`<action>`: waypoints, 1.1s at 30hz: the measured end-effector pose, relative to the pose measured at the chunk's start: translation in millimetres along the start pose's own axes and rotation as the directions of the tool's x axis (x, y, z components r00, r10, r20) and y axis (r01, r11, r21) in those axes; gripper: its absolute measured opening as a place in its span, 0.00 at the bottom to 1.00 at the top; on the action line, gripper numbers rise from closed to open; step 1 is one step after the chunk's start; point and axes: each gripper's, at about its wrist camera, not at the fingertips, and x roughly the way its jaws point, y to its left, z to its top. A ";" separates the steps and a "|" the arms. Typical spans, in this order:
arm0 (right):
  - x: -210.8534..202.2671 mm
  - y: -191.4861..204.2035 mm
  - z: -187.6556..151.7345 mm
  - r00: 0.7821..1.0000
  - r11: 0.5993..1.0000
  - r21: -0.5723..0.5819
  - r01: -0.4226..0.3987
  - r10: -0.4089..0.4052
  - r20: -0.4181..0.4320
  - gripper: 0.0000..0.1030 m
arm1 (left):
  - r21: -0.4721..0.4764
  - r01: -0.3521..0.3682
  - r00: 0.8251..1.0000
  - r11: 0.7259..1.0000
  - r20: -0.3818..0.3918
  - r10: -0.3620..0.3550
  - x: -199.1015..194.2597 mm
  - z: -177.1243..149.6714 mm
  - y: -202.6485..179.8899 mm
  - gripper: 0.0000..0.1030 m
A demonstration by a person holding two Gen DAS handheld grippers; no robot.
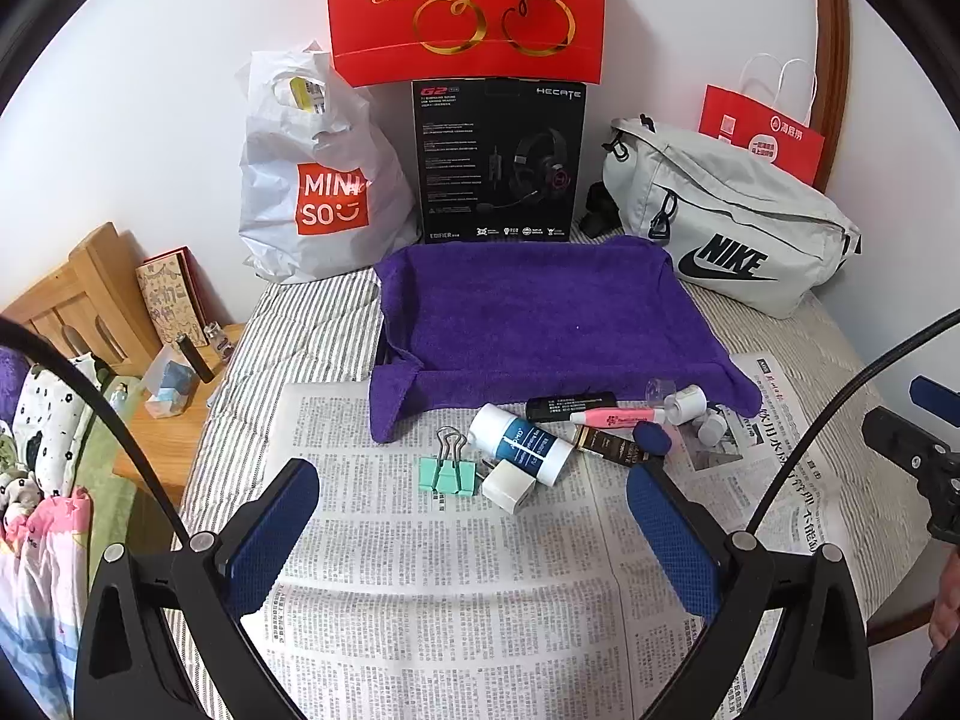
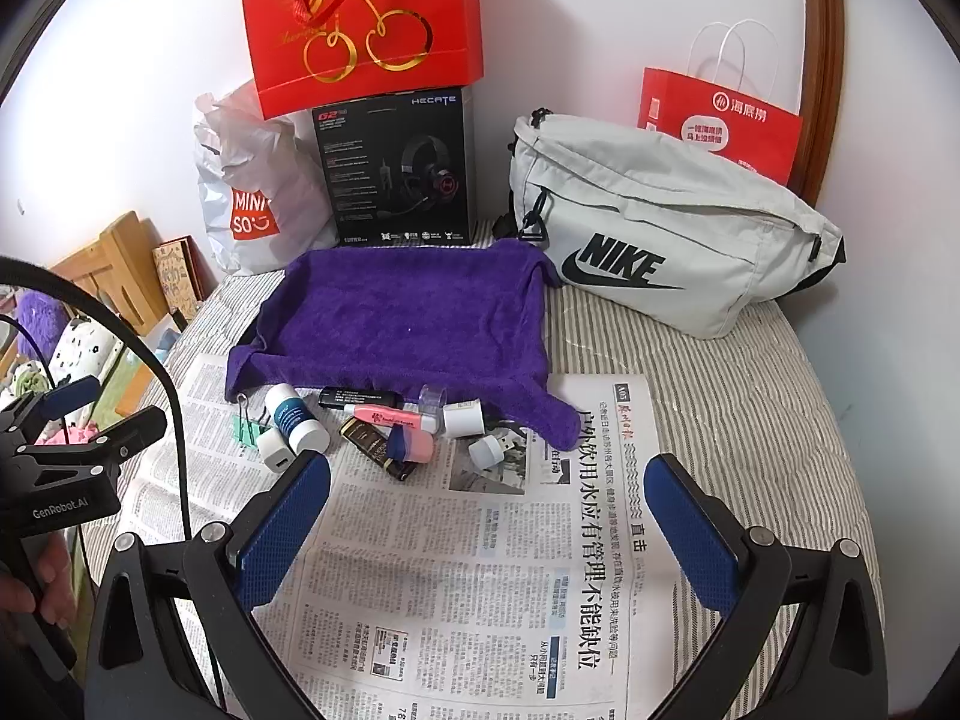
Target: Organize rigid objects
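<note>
Small rigid items lie in a cluster on newspaper (image 1: 456, 588) just in front of a purple towel-lined tray (image 1: 540, 318): a green binder clip (image 1: 449, 473), a white-and-blue bottle (image 1: 521, 443), a white charger cube (image 1: 509, 486), a black stick (image 1: 570, 407), a pink pen (image 1: 618, 417), a dark gold-lettered tube (image 1: 606, 444) and small white adapters (image 1: 687, 403). The same cluster shows in the right wrist view, with the bottle (image 2: 295, 414) and clip (image 2: 247, 427). My left gripper (image 1: 471, 510) is open and empty, short of the cluster. My right gripper (image 2: 486, 510) is open and empty above the newspaper (image 2: 480, 570).
Behind the tray (image 2: 408, 312) stand a black headset box (image 1: 498, 162), a white MINISO bag (image 1: 318, 180), a red cherry gift bag (image 1: 465, 6), a grey Nike pouch (image 1: 732, 222) and a red paper bag (image 1: 762, 132). A wooden bedside table (image 1: 162, 420) sits at left.
</note>
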 end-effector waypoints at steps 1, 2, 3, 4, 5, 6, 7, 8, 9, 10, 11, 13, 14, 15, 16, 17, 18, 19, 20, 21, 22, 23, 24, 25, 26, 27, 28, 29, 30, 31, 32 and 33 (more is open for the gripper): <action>0.3 -0.3 0.0 1.000 1.000 0.001 0.000 0.000 0.000 1.00 | 0.000 0.000 1.000 1.000 -0.001 0.000 0.7 -0.2 0.0 1.00; 0.7 -0.9 0.2 1.000 1.000 0.003 -0.001 0.001 0.000 1.00 | -0.001 -0.002 1.000 1.000 0.000 0.002 1.2 -0.4 0.4 1.00; 1.6 -1.5 0.4 1.000 1.000 0.004 -0.003 0.003 -0.001 1.00 | -0.002 -0.005 1.000 1.000 0.006 0.005 1.1 -1.0 1.2 1.00; 2.6 -1.8 0.3 1.000 1.000 0.004 -0.004 0.004 -0.003 1.00 | 0.002 0.004 1.000 1.000 0.010 -0.004 1.3 -1.3 2.1 1.00; 3.7 -2.2 0.1 1.000 1.000 0.003 -0.005 0.005 -0.004 1.00 | 0.004 0.012 1.000 1.000 0.008 -0.012 2.9 -2.1 2.6 1.00; 5.1 -2.6 -0.3 1.000 1.000 0.003 -0.004 0.004 -0.006 1.00 | 0.005 0.013 1.000 1.000 0.008 -0.013 4.4 -2.5 3.9 1.00; 6.3 -2.8 -0.2 1.000 1.000 0.003 -0.004 0.004 -0.008 1.00 | 0.003 0.010 1.000 1.000 0.011 -0.010 6.0 -3.5 5.9 1.00; 8.0 -3.6 -0.3 1.000 1.000 0.004 -0.005 0.005 -0.011 1.00 | 0.004 0.009 1.000 1.000 0.015 -0.009 8.1 -4.8 8.2 1.00; 9.1 -4.3 -0.3 1.000 1.000 0.006 -0.006 0.006 -0.012 1.00 | 0.004 0.010 1.000 1.000 0.014 -0.010 10.7 -5.7 10.0 1.00; 10.4 -4.7 -0.7 1.000 1.000 0.008 -0.009 0.009 -0.012 1.00 | 0.003 0.011 1.000 1.000 0.008 -0.011 15.1 -7.3 12.8 1.00; 11.6 -5.0 -0.4 1.000 1.000 0.009 -0.011 0.011 -0.014 1.00 | 0.001 0.011 1.000 1.000 0.003 -0.011 19.0 -8.4 14.6 1.00; 14.9 -4.5 -0.7 1.000 1.000 0.007 -0.013 0.013 -0.021 1.00 | -0.003 0.008 1.000 1.000 -0.015 -0.008 30.4 -12.2 20.4 1.00; 16.7 -4.0 -1.2 1.000 1.000 0.003 -0.012 0.013 -0.025 1.00 | -0.004 0.003 1.000 1.000 -0.022 -0.003 35.5 -13.8 23.1 1.00; 18.4 -3.5 -1.6 1.000 1.000 0.000 -0.012 0.012 -0.028 1.00 | -0.006 -0.002 1.000 1.000 -0.029 0.002 41.1 -15.7 25.8 1.00; 20.4 -2.7 -2.5 0.999 1.000 -0.003 -0.010 0.010 -0.033 1.00 | -0.007 -0.009 0.999 1.000 -0.044 0.009 50.1 -18.4 29.9 1.00; 23.1 -1.9 -3.4 0.999 1.000 -0.007 -0.005 0.005 -0.039 1.00 | -0.009 -0.014 0.998 1.000 -0.057 0.013 56.4 -20.9 32.6 1.00; 25.7 -1.7 -3.8 0.999 1.000 -0.012 -0.002 0.001 -0.044 1.00 | -0.013 -0.017 0.997 1.000 -0.075 0.016 65.4 -23.4 36.5 1.00; 28.1 -1.2 -4.5 0.999 1.000 -0.015 0.000 -0.001 -0.048 1.00 | -0.018 -0.019 0.996 1.000 -0.089 0.017 72.3 -25.3 39.6 1.00; 30.9 -1.1 -5.1 0.999 1.000 -0.018 0.002 -0.003 -0.054 1.00 | -0.024 -0.019 0.994 1.000 -0.106 0.017 81.5 -27.6 43.6 1.00; 34.1 -1.0 -5.7 0.998 1.000 -0.019 0.003 -0.004 -0.061 1.00 | -0.028 -0.019 0.993 0.999 -0.120 0.016 89.3 -30.0 46.8 1.00; 36.7 -0.9 -6.5 0.998 1.000 -0.019 0.003 -0.004 -0.067 1.00 | -0.037 -0.021 0.990 0.999 -0.140 0.016 100.2 -32.5 51.1 0.99; 39.8 -1.1 -7.1 0.997 1.000 -0.018 0.004 -0.005 -0.074 1.00 | -0.045 -0.021 0.988 0.999 -0.152 0.014 107.3 -34.6 54.6 0.98; 43.1 -1.3 -7.7 0.997 1.000 -0.018 0.004 -0.006 -0.081 1.00 | -0.052 -0.018 0.987 0.998 -0.163 0.010 114.4 -36.5 57.2 0.97; 45.3 -1.6 -8.2 0.996 1.000 -0.018 0.005 -0.006 -0.086 1.00 | -0.060 -0.011 0.985 0.998 -0.172 0.000 121.9 -38.4 59.9 0.96; 48.7 -1.8 -9.0 0.995 1.000 -0.019 0.008 -0.009 -0.095 1.00 | -0.066 -0.002 0.984 0.998 -0.179 -0.010 128.5 -39.9 62.0 0.95; 51.5 -1.9 -9.9 0.995 1.000 -0.021 0.011 -0.013 -0.103 1.00 | -0.070 0.006 0.982 0.998 -0.186 -0.019 134.5 -41.0 63.2 0.95; 54.5 -1.9 -10.7 0.994 1.000 -0.023 0.014 -0.016 -0.110 1.00 | -0.067 0.015 0.981 0.998 -0.193 -0.028 141.5 -42.8 63.9 0.95; 57.6 -2.0 -11.8 0.993 1.000 -0.025 0.017 -0.020 -0.118 1.00 | -0.064 0.018 0.980 0.998 -0.198 -0.030 145.6 -43.2 63.4 0.93; 60.5 -2.3 -12.5 0.992 0.999 -0.027 0.021 -0.024 -0.126 1.00 | -0.058 0.022 0.979 0.998 -0.201 -0.034 149.5 -44.3 63.1 0.91; 63.3 -2.9 -13.4 0.991 0.999 -0.028 0.024 -0.027 -0.133 1.00 | -0.056 0.030 0.978 0.998 -0.203 -0.041 151.6 -44.7 63.1 0.91; 66.4 -3.6 -14.1 0.989 0.999 -0.029 0.028 -0.032 -0.142 1.00 | -0.055 0.045 0.978 0.997 -0.201 -0.055 153.2 -44.7 62.5 0.91; 69.4 -4.3 -14.4 0.988 0.999 -0.027 0.032 -0.035 -0.147 1.00 | -0.057 0.058 0.978 0.997 -0.197 -0.068 154.4 -44.4 62.3 0.91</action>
